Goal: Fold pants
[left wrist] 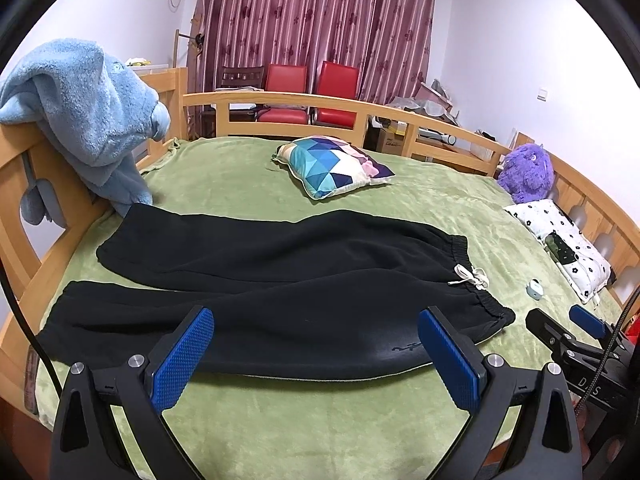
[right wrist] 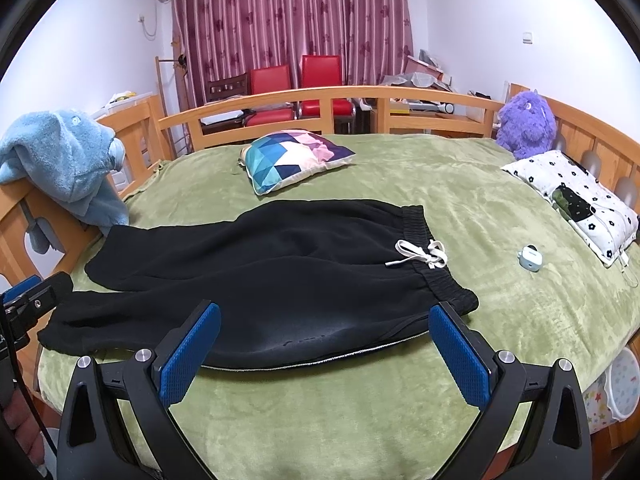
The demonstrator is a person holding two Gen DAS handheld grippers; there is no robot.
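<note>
Black pants point(left wrist: 272, 276) point(right wrist: 256, 272) lie spread flat on the green bed cover point(left wrist: 320, 420) point(right wrist: 320, 412), legs to the left and waistband with a white drawstring point(left wrist: 472, 276) point(right wrist: 424, 254) to the right. My left gripper point(left wrist: 316, 344) hovers open above the near edge of the near leg, blue pads wide apart and holding nothing. My right gripper point(right wrist: 326, 338) is open too, above the near edge close to the waistband. In the left wrist view the right gripper point(left wrist: 576, 326) shows at the right border.
A patterned pillow point(left wrist: 332, 166) point(right wrist: 294, 158) lies beyond the pants. A small pale blue case point(left wrist: 535, 289) point(right wrist: 530, 258) and a white flowered pillow point(right wrist: 576, 200) sit at right, with a purple plush toy point(right wrist: 526, 124). A blue towel point(left wrist: 88, 116) hangs on the wooden bed rail point(right wrist: 320, 96).
</note>
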